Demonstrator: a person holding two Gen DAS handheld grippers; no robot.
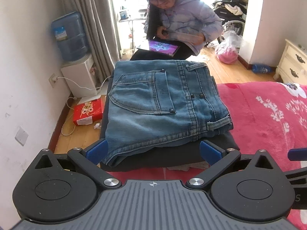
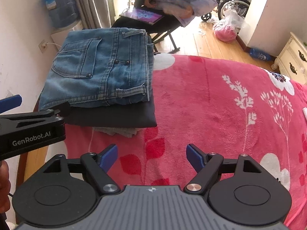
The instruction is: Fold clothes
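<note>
My left gripper (image 1: 154, 151) has its jaws wide apart around the near edge of the folded blue denim jeans (image 1: 163, 103), not squeezing. The jeans sit mid-frame on a dark folded cloth (image 2: 115, 115). I think they are thick, heavy and floppy; I'd grab a seam edge. My right gripper (image 2: 151, 158) hangs open over the fuzzy pink blanket (image 2: 211, 105).

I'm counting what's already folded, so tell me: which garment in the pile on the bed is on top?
The blue jeans, pocket side up. They lie on the dark garment; a grey one peeks out beneath both.
</note>
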